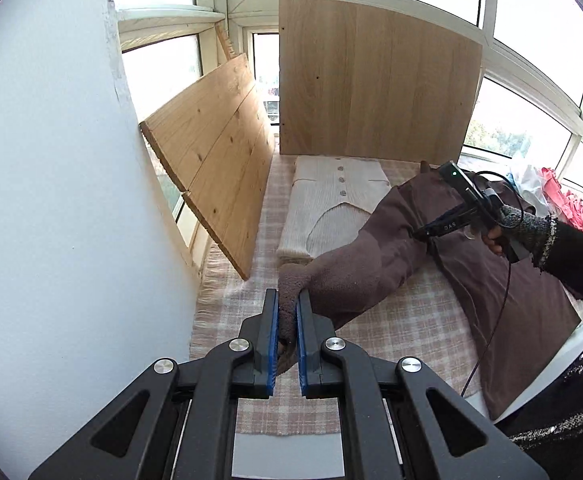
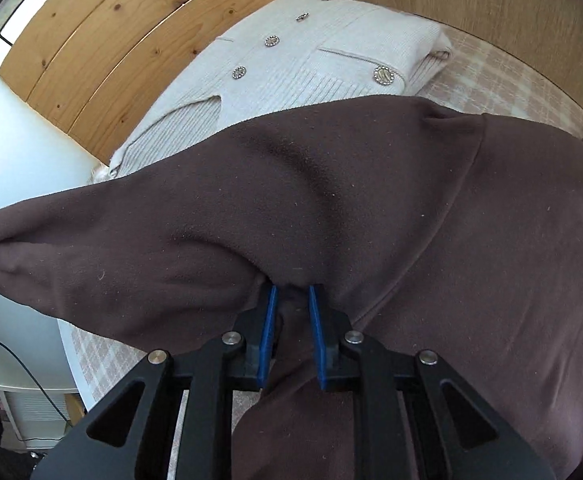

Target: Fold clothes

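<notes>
A brown sweatshirt (image 1: pixel 491 288) lies on a pink checked cloth (image 1: pixel 403 340), one sleeve stretched out to the left. My left gripper (image 1: pixel 287 300) is shut on the sleeve's cuff, which stands up between the blue pads. In the left wrist view a person's hand holds my right gripper (image 1: pixel 419 232) against the sweatshirt near the shoulder. In the right wrist view that right gripper (image 2: pixel 293 292) is shut on a pinch of the brown sweatshirt (image 2: pixel 331 200) where the sleeve meets the body. A folded cream cardigan (image 1: pixel 331 204) with buttons lies behind, partly under the sleeve.
Two wooden boards (image 1: pixel 375 80) lean against the windows at the back, one (image 1: pixel 215 156) tilted over the cloth's left side. A white wall (image 1: pixel 51 200) stands at the left. Pink and white clothes (image 1: pixel 559 196) are piled at the far right. A cable (image 1: pixel 491 320) trails across the sweatshirt.
</notes>
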